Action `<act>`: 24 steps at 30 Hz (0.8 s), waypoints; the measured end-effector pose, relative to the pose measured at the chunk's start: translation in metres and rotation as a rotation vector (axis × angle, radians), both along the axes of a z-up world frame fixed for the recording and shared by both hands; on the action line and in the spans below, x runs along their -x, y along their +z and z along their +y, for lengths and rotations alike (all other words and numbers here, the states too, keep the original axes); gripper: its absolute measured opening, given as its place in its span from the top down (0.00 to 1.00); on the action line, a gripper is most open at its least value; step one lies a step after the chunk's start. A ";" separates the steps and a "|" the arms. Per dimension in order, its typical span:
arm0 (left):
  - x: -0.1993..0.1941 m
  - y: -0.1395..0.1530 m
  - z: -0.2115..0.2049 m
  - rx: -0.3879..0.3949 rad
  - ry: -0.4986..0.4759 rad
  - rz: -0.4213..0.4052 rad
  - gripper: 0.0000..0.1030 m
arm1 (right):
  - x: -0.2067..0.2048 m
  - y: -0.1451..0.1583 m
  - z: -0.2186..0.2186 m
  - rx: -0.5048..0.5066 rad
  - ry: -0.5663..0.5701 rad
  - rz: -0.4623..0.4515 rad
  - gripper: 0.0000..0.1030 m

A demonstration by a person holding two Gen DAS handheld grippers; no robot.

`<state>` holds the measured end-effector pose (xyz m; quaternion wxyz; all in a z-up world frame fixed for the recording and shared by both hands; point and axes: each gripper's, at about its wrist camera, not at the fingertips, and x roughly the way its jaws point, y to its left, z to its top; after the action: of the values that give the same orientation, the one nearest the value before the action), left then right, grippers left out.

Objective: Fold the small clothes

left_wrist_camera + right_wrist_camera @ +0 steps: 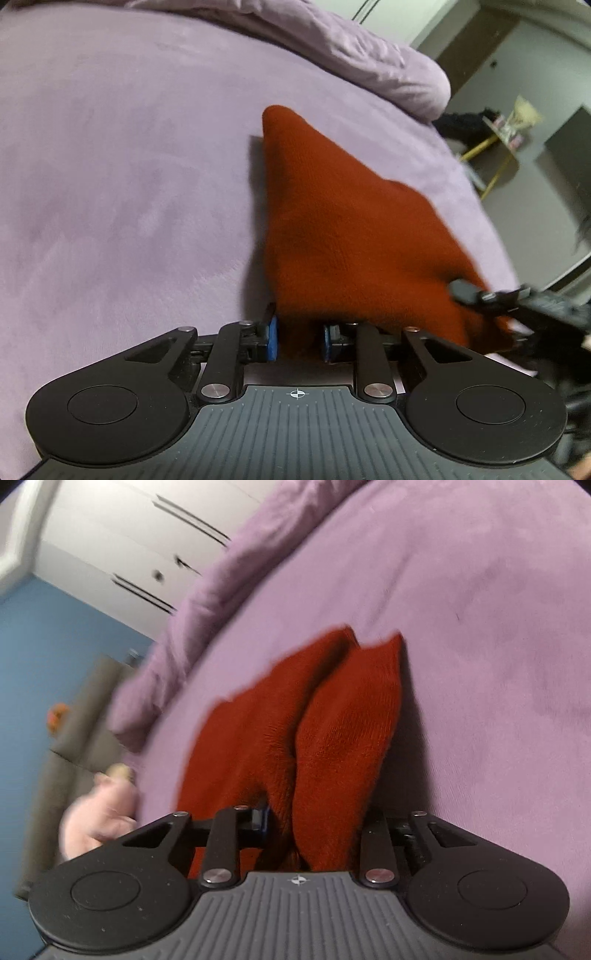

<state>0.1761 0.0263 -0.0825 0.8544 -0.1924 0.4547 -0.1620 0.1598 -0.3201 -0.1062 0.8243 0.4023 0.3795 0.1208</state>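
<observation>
A small rust-red knit garment (347, 236) hangs over the lilac bed sheet (129, 177). My left gripper (300, 341) is shut on its near edge, blue pads pinching the cloth. My right gripper (480, 295) shows at the right of the left wrist view, gripping another corner. In the right wrist view the garment (295, 731) drapes in two folds from my right gripper (314, 830), which is shut on it; its right finger is hidden by cloth.
A bunched lilac duvet (369, 55) lies along the far side of the bed. A yellow-legged side table (506, 136) stands beyond the bed edge. White wardrobe doors (129, 546), a blue wall and a pink soft toy (99, 819) are at the left.
</observation>
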 end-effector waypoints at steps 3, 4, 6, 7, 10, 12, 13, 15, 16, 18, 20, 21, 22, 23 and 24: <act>0.004 -0.006 0.001 -0.063 -0.005 0.039 0.74 | -0.005 0.000 0.004 0.152 0.040 0.023 0.71; 0.006 -0.007 0.004 -0.076 0.000 0.048 0.66 | -0.007 -0.001 0.011 0.202 0.068 0.030 0.60; 0.011 -0.002 0.011 -0.091 0.010 0.046 0.53 | -0.006 0.001 0.012 0.232 0.110 0.056 0.48; 0.013 0.004 0.014 -0.105 0.008 0.035 0.51 | -0.004 0.006 0.009 0.242 0.110 0.059 0.46; 0.016 0.025 0.015 -0.171 -0.013 -0.019 0.45 | 0.010 0.028 -0.002 0.317 0.024 0.018 0.36; 0.010 0.032 0.010 -0.214 -0.018 -0.029 0.42 | 0.015 0.042 -0.007 0.380 -0.051 -0.031 0.34; 0.006 0.035 0.005 -0.236 -0.022 -0.026 0.42 | 0.014 0.047 -0.007 0.393 -0.073 -0.055 0.34; 0.001 0.041 -0.006 -0.270 -0.033 -0.018 0.42 | -0.001 0.050 0.000 0.354 -0.067 -0.068 0.34; 0.000 0.043 -0.010 -0.297 -0.045 -0.011 0.42 | -0.014 0.049 0.006 0.328 -0.049 -0.065 0.34; 0.003 0.046 -0.012 -0.342 -0.069 -0.023 0.38 | -0.038 0.042 0.018 0.306 -0.014 -0.047 0.34; 0.008 0.045 -0.011 -0.382 -0.101 -0.022 0.36 | -0.060 0.034 0.028 0.324 -0.002 -0.013 0.38; 0.010 0.045 -0.009 -0.392 -0.109 -0.021 0.36 | -0.068 0.030 0.032 0.333 0.000 -0.015 0.55; 0.012 0.045 -0.006 -0.398 -0.110 -0.023 0.36 | -0.074 0.026 0.035 0.340 -0.003 -0.016 0.78; 0.012 0.046 -0.003 -0.401 -0.100 -0.023 0.36 | -0.080 0.024 0.036 0.333 0.000 -0.017 0.84; 0.010 0.049 -0.001 -0.402 -0.086 -0.028 0.35 | -0.083 0.024 0.036 0.318 0.002 -0.026 0.90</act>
<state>0.1656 0.0251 -0.0332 0.8741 0.0038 0.4738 -0.1072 0.2423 -0.2838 -0.0825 0.8824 0.2646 0.3836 0.0651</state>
